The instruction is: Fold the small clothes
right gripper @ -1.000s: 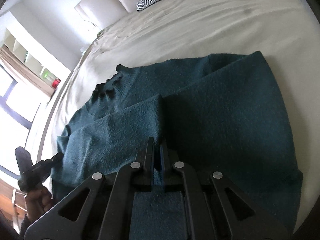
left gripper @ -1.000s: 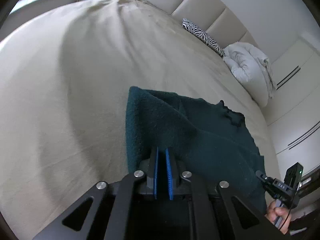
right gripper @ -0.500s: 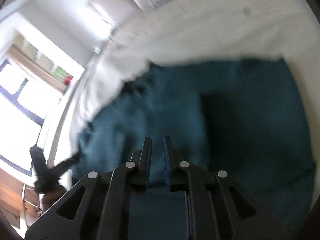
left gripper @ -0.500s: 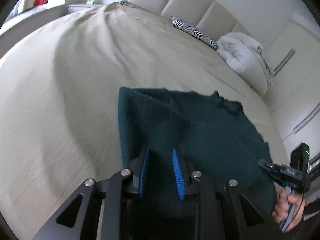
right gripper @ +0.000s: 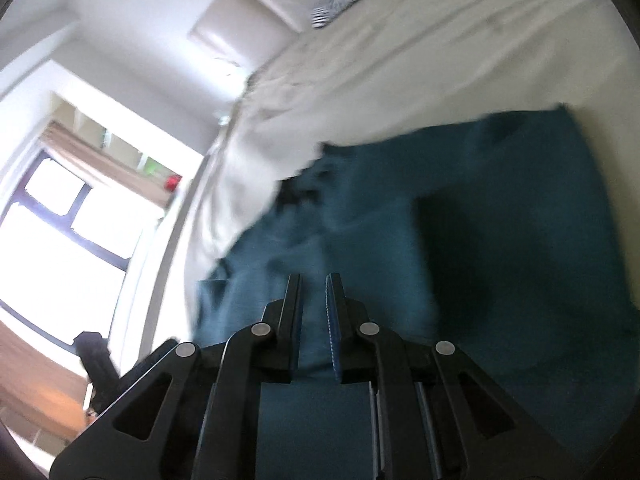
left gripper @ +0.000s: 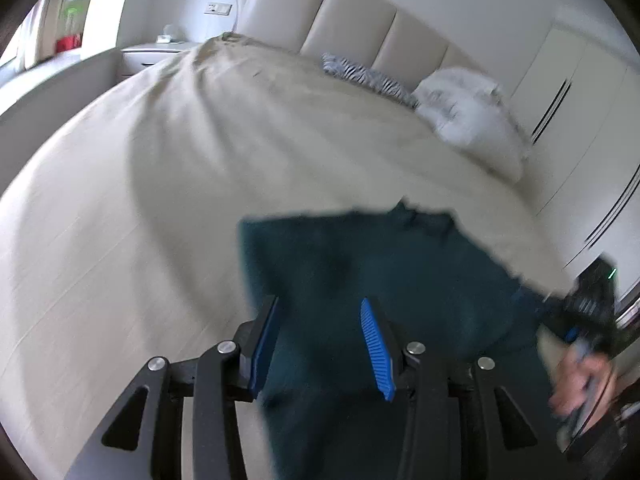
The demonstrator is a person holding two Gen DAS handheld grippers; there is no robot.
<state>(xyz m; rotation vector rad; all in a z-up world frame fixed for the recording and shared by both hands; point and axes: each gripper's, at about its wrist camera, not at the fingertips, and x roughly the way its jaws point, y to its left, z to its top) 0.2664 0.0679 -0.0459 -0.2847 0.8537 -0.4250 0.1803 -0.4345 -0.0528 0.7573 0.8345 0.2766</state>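
- The bed (left gripper: 192, 168), under a beige sheet, carries everything.
- A dark teal sweater (left gripper: 384, 280) lies folded on its near part.
- The left gripper (left gripper: 320, 344) hangs above the sweater, spread wide, holding nothing.
- The right gripper (right gripper: 313, 316) shows a narrow gap; whether cloth is pinched, I cannot tell.

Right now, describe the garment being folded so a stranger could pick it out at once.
Start at the wide beige bed with the padded headboard. On its near end lies the dark teal sweater, partly folded. It is the only dark piece; the zebra-print pillow and white duvet sit by the headboard.
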